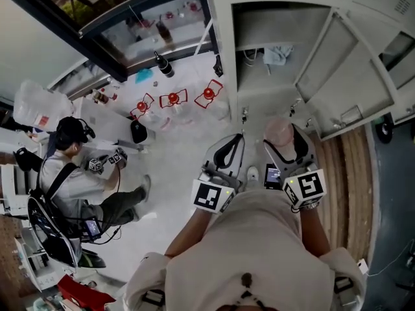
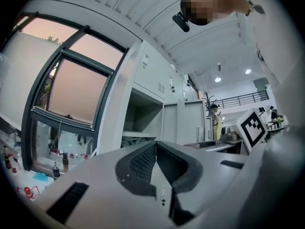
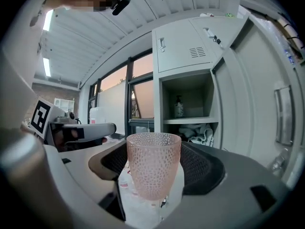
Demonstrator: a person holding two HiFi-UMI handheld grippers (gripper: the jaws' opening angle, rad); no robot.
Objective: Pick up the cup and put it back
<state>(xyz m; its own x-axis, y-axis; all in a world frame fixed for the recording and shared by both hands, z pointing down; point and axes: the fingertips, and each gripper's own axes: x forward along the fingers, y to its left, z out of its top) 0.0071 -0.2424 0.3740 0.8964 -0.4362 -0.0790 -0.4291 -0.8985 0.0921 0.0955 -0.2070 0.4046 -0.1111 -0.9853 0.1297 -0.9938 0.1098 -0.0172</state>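
A pink dimpled cup (image 3: 153, 170) stands upright between the jaws of my right gripper (image 3: 155, 175), which is shut on it; its rim is open and it looks empty. In the head view the cup (image 1: 279, 132) is held in the right gripper (image 1: 284, 140) in the air, in front of the open grey locker (image 1: 272, 76). My left gripper (image 1: 233, 141) hangs beside it on the left. Its dark ribbed pads (image 2: 143, 162) meet at the tips, with nothing between them, so the left gripper (image 2: 156, 143) is shut.
The locker's door (image 1: 347, 76) swings out to the right. Inside, a shelf (image 3: 188, 120) carries a bottle (image 3: 178, 107), and cloths (image 3: 198, 130) lie below it. A second person (image 1: 74, 177) sits on the floor at the left with grippers. Bottles and red markers (image 1: 174, 98) stand by the window.
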